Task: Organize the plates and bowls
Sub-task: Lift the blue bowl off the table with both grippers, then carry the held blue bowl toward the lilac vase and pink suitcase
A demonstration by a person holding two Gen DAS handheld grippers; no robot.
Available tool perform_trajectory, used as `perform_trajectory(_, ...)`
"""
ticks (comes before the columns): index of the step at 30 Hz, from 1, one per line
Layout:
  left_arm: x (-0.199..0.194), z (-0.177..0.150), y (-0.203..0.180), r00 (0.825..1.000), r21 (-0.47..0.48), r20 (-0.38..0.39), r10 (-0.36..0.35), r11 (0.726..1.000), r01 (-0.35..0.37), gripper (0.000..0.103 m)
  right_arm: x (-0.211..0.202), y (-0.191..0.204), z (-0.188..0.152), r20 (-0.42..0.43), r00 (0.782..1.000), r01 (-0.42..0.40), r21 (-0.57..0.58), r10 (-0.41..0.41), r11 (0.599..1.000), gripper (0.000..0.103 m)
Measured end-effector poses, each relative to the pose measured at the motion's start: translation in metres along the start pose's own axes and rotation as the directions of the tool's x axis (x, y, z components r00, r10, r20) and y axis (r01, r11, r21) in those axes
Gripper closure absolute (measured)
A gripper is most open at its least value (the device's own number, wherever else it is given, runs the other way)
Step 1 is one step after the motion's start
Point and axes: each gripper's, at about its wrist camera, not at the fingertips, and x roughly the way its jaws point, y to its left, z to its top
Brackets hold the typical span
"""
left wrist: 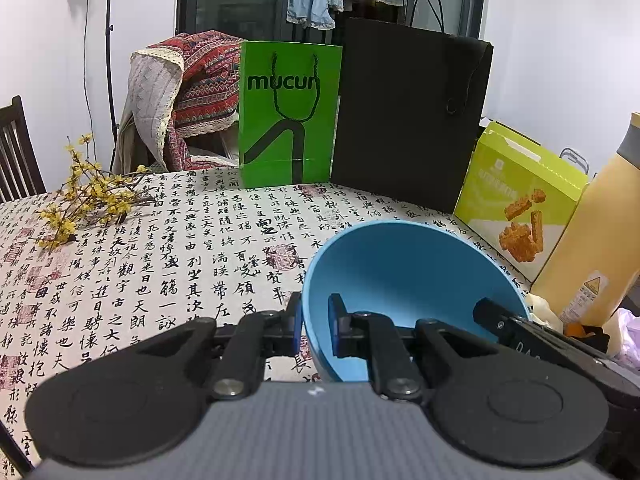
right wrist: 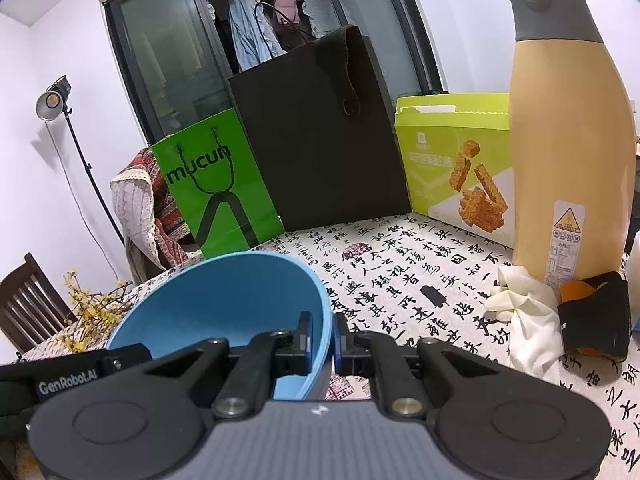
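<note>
Only right wrist shows white gloves (right wrist: 524,320) by tan bottle (right wrist: 572,140). Blue bowl (left wrist: 404,280), plain, tilted, raised over worktop (left wrist: 160,264): left gripper (left wrist: 316,328) jaws pinch one rim side, right gripper (right wrist: 322,340) jaws pinch the opposite.

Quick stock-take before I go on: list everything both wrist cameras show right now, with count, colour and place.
Round plastic bowl: one, blue, tilted above the table, rim gripped on both sides.
Calligraphy-print tablecloth: one, white with black characters, over the table.
Paper bag: one, green, standing at the far edge.
Large tote bag: one, black, right of the green bag.
Snack box: one, lime green, right of the black bag.
Tall flask: one, tan with grey top, far right.
Rubber glove: one, white, crumpled at the flask's base.
Flower sprigs: yellow, far left.
Left gripper: black, jaws shut on the bowl's rim.
Right gripper: black, jaws shut on the opposite rim.
</note>
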Motion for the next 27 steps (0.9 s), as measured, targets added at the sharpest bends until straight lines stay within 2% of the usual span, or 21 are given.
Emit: perform_trajectory(27, -0.012, -0.006, 0.021, 1.000, -0.008, 0.016, 0.001, 1.000, -0.001, 0.090, -0.010, 0.019, -0.019, 0.002, 1.000, -0.012, 0.004, 0.012, 1.000, 0.093)
